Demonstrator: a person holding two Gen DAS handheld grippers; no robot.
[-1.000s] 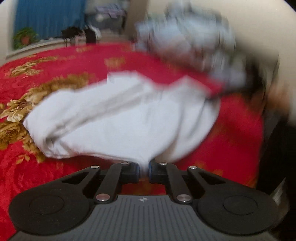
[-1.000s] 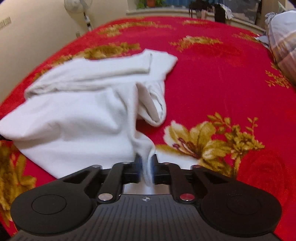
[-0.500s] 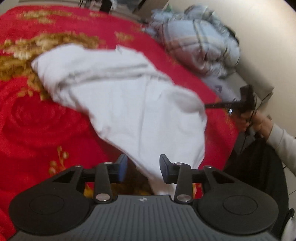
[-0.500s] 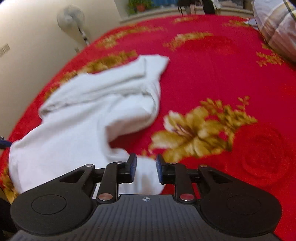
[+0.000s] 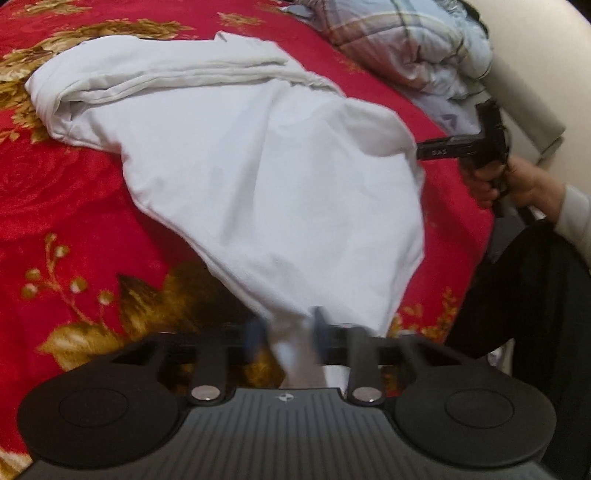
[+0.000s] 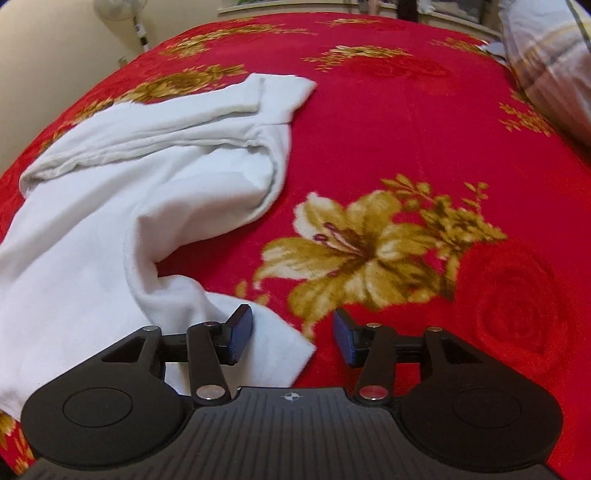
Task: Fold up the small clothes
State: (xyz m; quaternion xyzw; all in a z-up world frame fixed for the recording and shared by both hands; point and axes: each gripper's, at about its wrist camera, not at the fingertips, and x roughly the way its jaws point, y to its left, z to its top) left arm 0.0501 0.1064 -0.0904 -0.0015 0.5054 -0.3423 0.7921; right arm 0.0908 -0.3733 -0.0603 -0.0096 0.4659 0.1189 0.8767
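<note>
1. White garment (image 5: 258, 177) spread crumpled across a red floral bedspread (image 5: 55, 206), far edge rolled into a thick fold.
2. Left gripper (image 5: 284, 332) low over the near tip of the cloth, fingers blurred; a strip of white fabric between them, jaws partly apart, grip on it impossible to tell.
3. Right gripper (image 6: 293, 338) spread wide above the bedspread (image 6: 406, 129), left fingertip (image 6: 240, 332) over a loose corner of the garment (image 6: 110, 221), right fingertip over bare red fabric; nothing clamped.
4. Same right gripper seen from the left camera at the garment's far right edge (image 5: 458, 147), held in a hand (image 5: 517, 184) beside the bed's edge.
5. Plaid quilt (image 5: 406, 40) bunched at the far side; standing fan (image 6: 122, 14) against the wall.
</note>
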